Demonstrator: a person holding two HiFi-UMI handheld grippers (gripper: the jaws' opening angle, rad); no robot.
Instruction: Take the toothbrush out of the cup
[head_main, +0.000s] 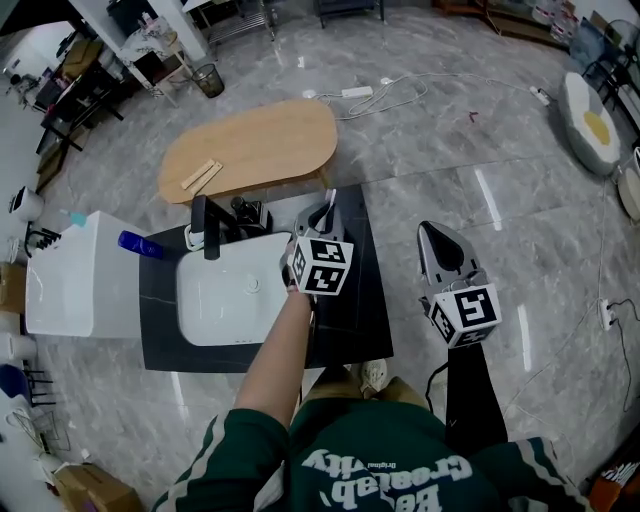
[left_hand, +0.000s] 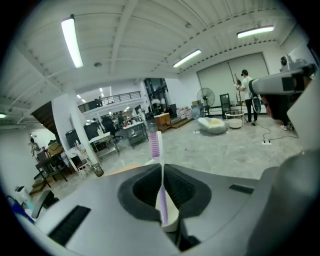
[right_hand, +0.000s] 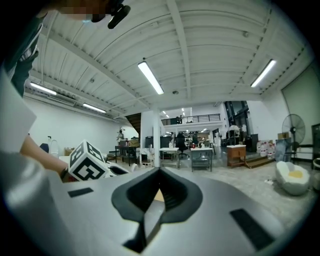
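Observation:
A purple-and-white toothbrush (left_hand: 157, 145) stands upright between the jaws of my left gripper (left_hand: 162, 172), bristle head on top. The jaws are shut on its handle. Just below them shows the pale rim of a white cup (left_hand: 172, 214), with the handle's lower end in front of it. In the head view the left gripper (head_main: 322, 222) hovers over the black counter (head_main: 355, 320), right of the basin, and the brush (head_main: 328, 203) pokes out past its tips; the cup is hidden there. My right gripper (head_main: 434, 232) hangs off the counter's right side, jaws (right_hand: 159, 175) shut and holding nothing.
A white basin (head_main: 225, 295) with a black faucet (head_main: 208, 228) is set in the counter. A white cabinet (head_main: 70, 275) with a blue object (head_main: 138, 244) stands to its left. Behind is an oval wooden table (head_main: 255, 150). Cables and a power strip (head_main: 357, 92) lie on the floor.

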